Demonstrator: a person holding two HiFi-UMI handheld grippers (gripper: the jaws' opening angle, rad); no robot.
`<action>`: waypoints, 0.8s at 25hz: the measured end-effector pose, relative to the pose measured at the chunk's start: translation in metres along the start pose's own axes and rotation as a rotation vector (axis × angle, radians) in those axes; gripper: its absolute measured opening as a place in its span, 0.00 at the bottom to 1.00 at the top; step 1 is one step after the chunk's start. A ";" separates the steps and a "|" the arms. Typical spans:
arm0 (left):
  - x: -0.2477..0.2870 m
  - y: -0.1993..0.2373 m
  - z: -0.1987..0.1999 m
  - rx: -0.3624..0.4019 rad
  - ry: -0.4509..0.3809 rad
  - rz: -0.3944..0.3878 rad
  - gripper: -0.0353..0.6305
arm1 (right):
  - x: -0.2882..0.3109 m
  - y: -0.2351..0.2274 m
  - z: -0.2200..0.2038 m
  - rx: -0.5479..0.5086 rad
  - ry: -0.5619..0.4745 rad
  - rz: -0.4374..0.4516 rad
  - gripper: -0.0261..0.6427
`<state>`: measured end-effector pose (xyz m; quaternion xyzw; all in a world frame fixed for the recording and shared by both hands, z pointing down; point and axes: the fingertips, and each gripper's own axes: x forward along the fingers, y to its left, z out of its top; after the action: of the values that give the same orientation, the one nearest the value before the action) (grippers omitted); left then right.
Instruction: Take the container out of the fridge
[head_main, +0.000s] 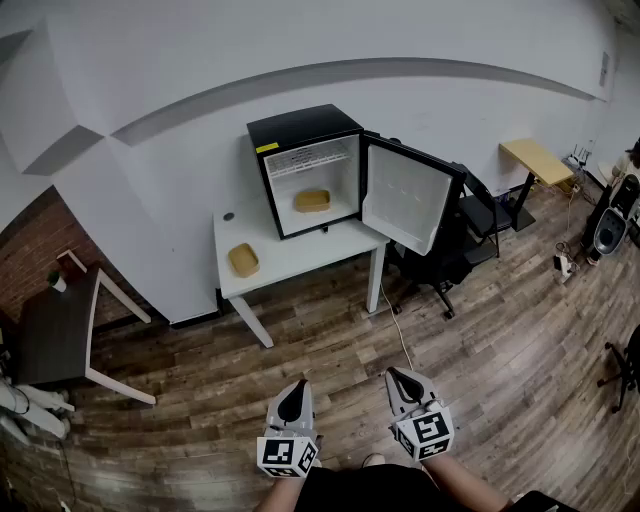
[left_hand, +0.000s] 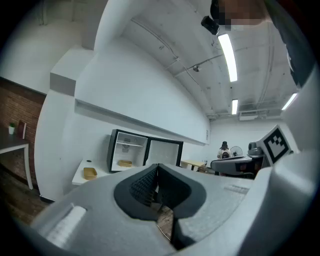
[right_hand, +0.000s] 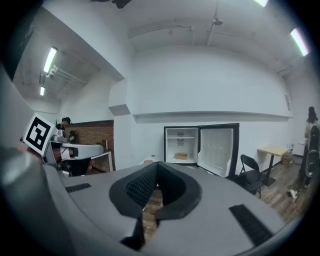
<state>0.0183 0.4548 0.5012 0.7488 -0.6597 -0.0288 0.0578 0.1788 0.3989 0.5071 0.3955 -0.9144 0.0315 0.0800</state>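
Note:
A black mini fridge (head_main: 305, 165) stands on a white table (head_main: 290, 258) against the far wall, its door (head_main: 408, 196) swung open to the right. On the fridge's lower level lies a tan container (head_main: 312, 201), which also shows in the left gripper view (left_hand: 125, 163) and the right gripper view (right_hand: 181, 156). A second tan container (head_main: 243, 260) rests on the table left of the fridge. My left gripper (head_main: 296, 386) and right gripper (head_main: 396, 376) hover side by side over the floor, far short of the table. Both are shut with nothing between the jaws.
A black office chair (head_main: 452, 248) stands just right of the open door, with a small wooden desk (head_main: 538, 160) beyond it. A dark table (head_main: 55, 330) stands at the left by a brick wall. Wooden floor (head_main: 340, 350) lies between me and the white table.

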 end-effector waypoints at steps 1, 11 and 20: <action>0.000 -0.003 0.000 0.003 -0.003 0.004 0.08 | -0.003 -0.004 0.001 0.006 -0.010 0.000 0.04; -0.003 -0.025 -0.013 0.001 0.004 0.039 0.08 | -0.035 -0.029 -0.026 -0.011 0.002 0.009 0.04; 0.027 -0.038 -0.011 0.015 0.007 0.006 0.08 | -0.029 -0.044 -0.033 0.019 -0.019 0.016 0.04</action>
<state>0.0605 0.4335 0.5086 0.7473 -0.6619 -0.0213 0.0546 0.2342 0.3932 0.5342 0.3893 -0.9179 0.0373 0.0674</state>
